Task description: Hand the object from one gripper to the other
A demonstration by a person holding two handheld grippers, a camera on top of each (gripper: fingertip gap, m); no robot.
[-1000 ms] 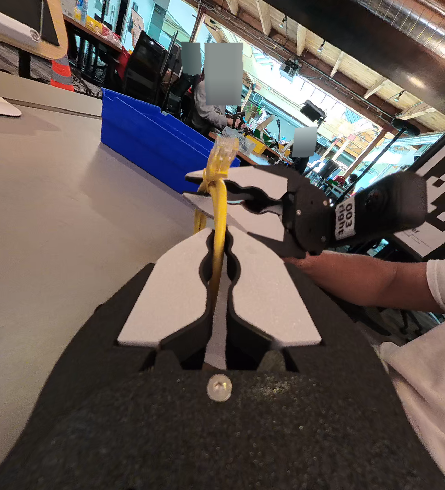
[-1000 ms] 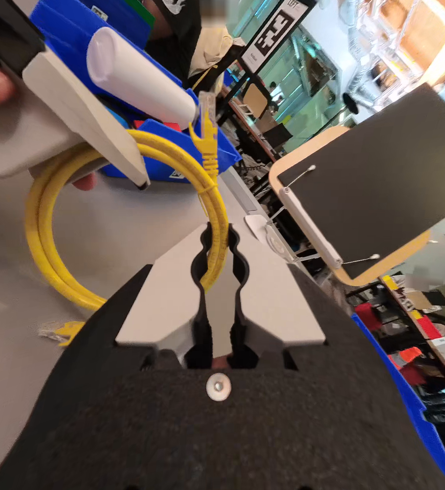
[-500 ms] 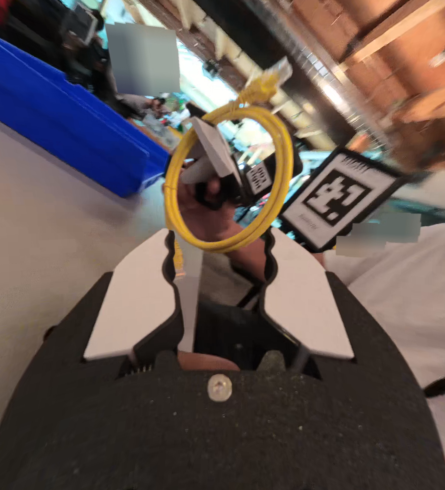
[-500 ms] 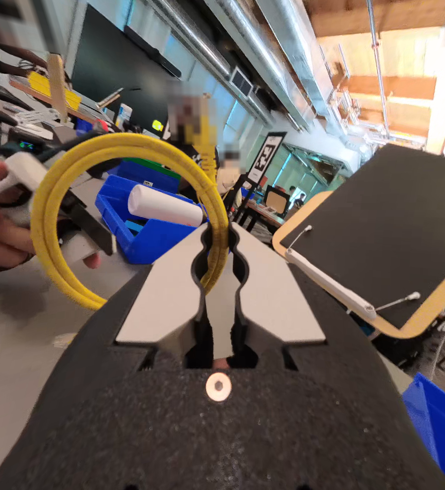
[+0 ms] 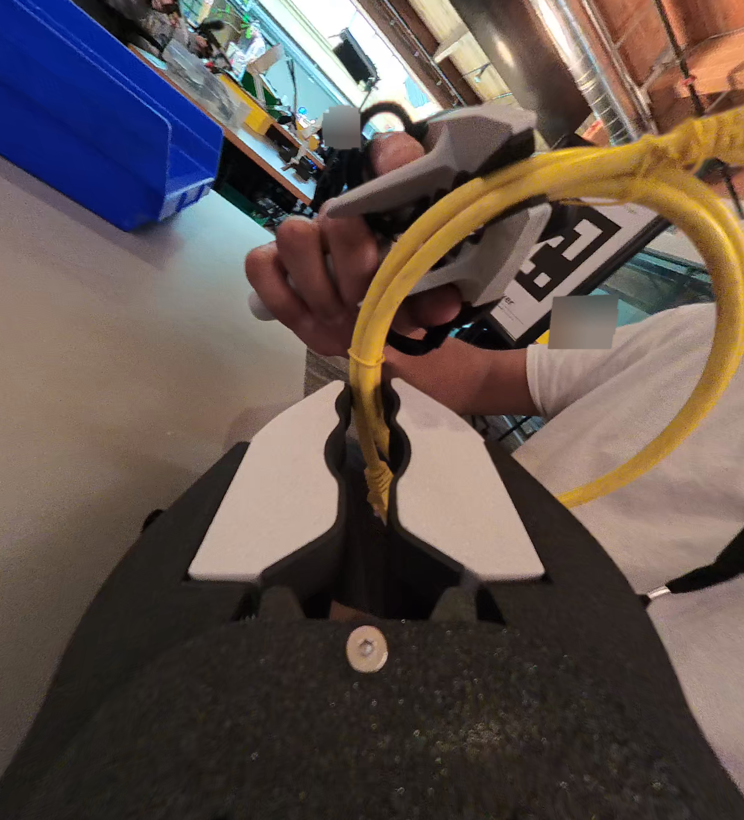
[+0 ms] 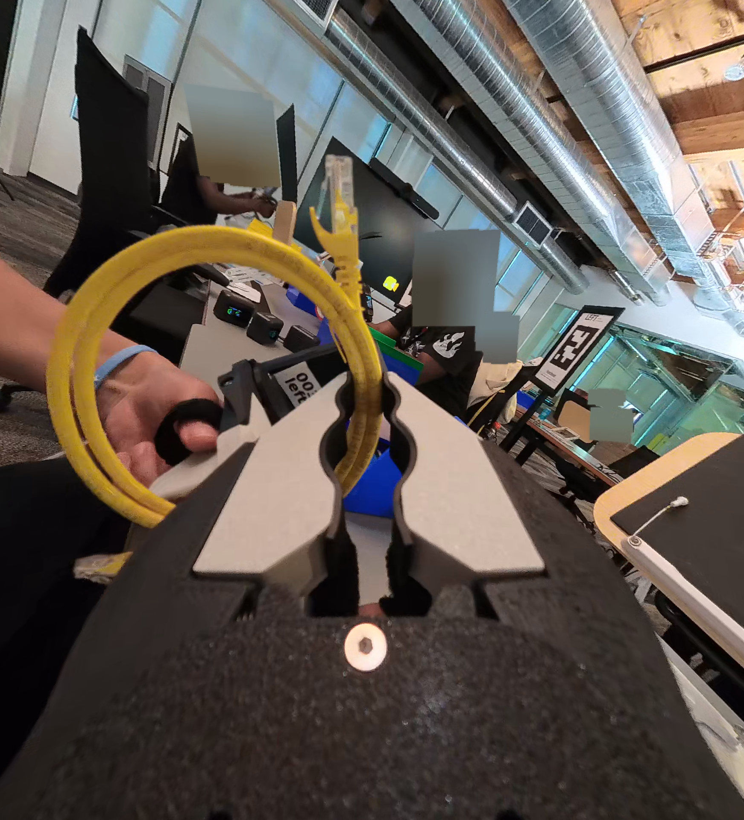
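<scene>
Yellow cable, coiled in a loop, is pinched between the closed fingers of the right gripper, one plug standing upright above them. In the left wrist view the left gripper seems clamped on the coil too, though blur hides firm contact. Beyond lies a blue bin.

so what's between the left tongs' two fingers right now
The yellow cable: a stretch of its loop, plug end pointing back into the gap. The left wrist view shows it.
</scene>
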